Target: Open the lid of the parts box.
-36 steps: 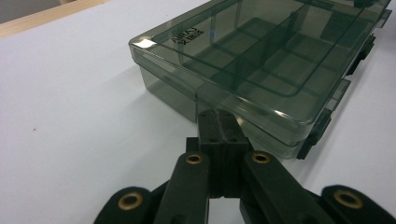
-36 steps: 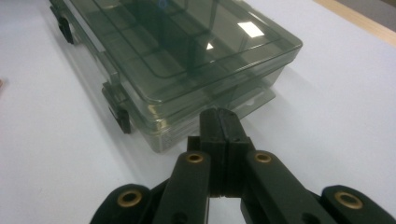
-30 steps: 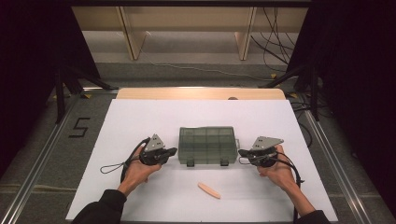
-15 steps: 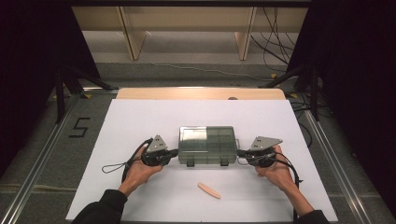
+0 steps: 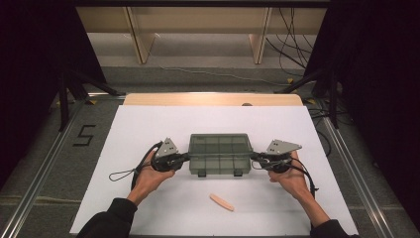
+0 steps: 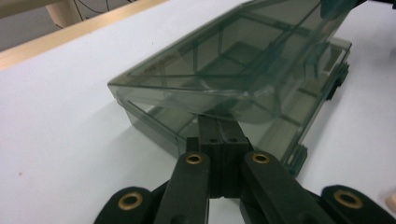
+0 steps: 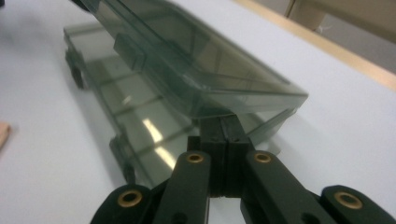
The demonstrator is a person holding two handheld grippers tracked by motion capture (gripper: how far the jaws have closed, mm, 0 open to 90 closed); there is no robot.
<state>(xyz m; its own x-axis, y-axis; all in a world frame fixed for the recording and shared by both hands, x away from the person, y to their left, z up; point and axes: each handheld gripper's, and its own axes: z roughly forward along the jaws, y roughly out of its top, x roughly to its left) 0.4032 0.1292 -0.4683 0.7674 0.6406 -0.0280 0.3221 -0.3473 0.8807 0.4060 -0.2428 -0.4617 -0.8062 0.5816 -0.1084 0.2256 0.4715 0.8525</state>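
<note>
— The compartment box (image 5: pixel 220 154): where was it?

— It sat on the white table (image 5: pixel 148 124), its latches facing me, just behind the tan stick (image 5: pixel 221 202). Its clear lid (image 6: pixel 233 65) was tilted up off the base.

— And your claws?

— My left gripper (image 5: pixel 184 158) was at the box's left end, jaws pressed together, tips tucked under the lid's edge. My right gripper (image 5: pixel 255 157) was at the box's right end, clenched the same way, tips beneath the lid there too.
</note>
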